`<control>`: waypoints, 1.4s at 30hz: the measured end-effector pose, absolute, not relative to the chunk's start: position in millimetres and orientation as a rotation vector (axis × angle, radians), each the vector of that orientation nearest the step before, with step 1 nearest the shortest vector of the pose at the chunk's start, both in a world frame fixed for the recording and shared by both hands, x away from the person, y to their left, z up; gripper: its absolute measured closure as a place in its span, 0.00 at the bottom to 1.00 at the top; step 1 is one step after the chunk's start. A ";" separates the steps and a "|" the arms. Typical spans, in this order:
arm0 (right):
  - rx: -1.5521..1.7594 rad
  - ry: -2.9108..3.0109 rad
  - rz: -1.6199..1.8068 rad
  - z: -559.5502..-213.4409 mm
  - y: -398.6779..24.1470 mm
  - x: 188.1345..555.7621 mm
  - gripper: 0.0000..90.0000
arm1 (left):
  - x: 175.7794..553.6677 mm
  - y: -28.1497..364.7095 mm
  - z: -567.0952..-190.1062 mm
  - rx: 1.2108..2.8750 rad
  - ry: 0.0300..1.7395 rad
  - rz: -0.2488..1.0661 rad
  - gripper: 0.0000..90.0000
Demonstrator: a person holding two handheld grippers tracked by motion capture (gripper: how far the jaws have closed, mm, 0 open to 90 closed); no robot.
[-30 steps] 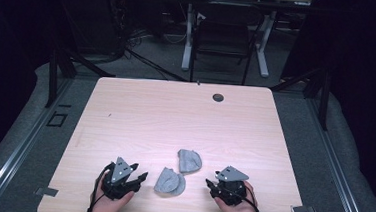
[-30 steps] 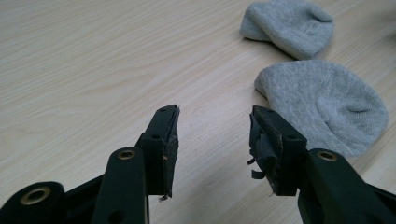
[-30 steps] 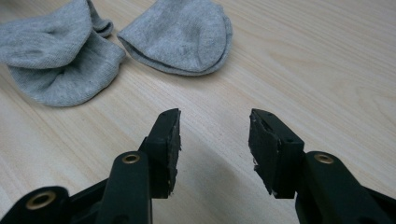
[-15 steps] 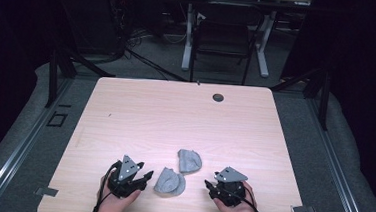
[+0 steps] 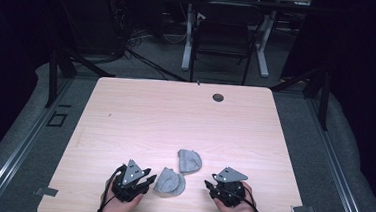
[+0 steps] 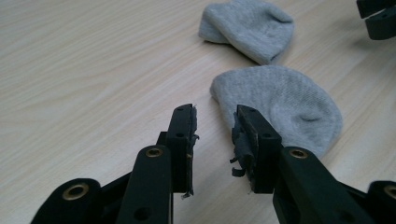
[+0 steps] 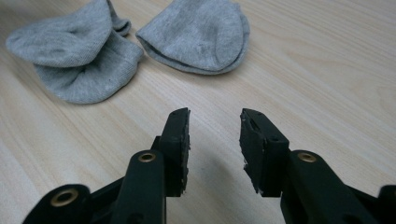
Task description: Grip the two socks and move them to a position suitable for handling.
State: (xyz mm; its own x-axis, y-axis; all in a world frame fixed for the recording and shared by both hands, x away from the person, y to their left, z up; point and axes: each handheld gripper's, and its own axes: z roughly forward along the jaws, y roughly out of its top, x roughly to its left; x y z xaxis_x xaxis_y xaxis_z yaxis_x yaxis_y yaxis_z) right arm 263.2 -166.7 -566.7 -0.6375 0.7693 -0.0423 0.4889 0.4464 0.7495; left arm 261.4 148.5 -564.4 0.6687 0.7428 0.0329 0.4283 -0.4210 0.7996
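Two small grey socks lie near the table's front edge. The front sock (image 5: 169, 182) (image 6: 280, 102) (image 7: 79, 51) lies crumpled, and the back sock (image 5: 189, 160) (image 6: 247, 28) (image 7: 196, 32) lies just behind it, to its right. My left gripper (image 5: 149, 179) (image 6: 215, 128) is open, with its right jaw tip at the front sock's left edge and nothing between the jaws. To the right of the socks my right gripper (image 5: 208, 186) (image 7: 215, 128) is open over bare wood, a short way from them. Its jaws also appear at the left gripper view's top right corner (image 6: 379, 18).
The light wooden table (image 5: 185, 116) has a round cable hole (image 5: 218, 97) near its back edge. A hand holds each gripper at the front edge. Beyond the table are a dark floor, cables and another desk's white legs (image 5: 188, 41).
Both grippers have edged slightly inward toward the socks, the left one more. The socks have not moved.
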 end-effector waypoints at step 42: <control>1.011 2.356 1.058 -565.8 -160.5 261.2 0.82 | 248.5 113.3 -582.8 2.197 0.757 0.412 0.99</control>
State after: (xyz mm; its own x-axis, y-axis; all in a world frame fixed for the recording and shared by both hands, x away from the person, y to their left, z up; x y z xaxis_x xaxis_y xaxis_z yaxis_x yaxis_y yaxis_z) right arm 261.2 -160.5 -565.8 -0.6762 0.7358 -0.0367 0.4612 0.4617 0.7577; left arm 248.5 113.3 -582.8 0.7717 0.6339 0.0521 0.3876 -0.5337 0.7516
